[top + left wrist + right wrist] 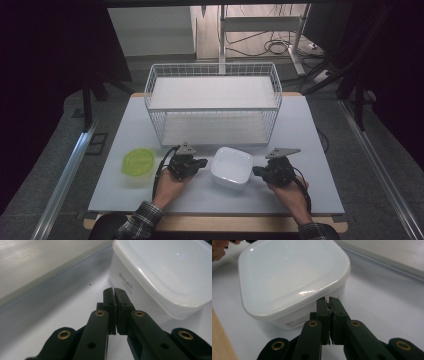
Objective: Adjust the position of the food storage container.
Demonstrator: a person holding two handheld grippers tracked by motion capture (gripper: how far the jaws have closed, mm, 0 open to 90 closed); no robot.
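A white plastic container (231,167) with a lid on it sits at the middle front of the table. My left gripper (202,162) lies just to its left, jaws shut with nothing between them. In the left gripper view the gripper's tips (114,290) point at the container's side wall (130,287), very near it. My right gripper (256,171) is on the container's right side, also shut and empty. In the right gripper view its tips (327,299) sit just under the rim of the container (292,277). Whether either gripper touches it I cannot tell.
A white wire rack (214,102) with two shelves stands behind the container. A green round lidded tub (137,162) rests at the front left. The grey table (310,135) ends just behind my hands. The other hand (218,251) shows at the right gripper view's top left.
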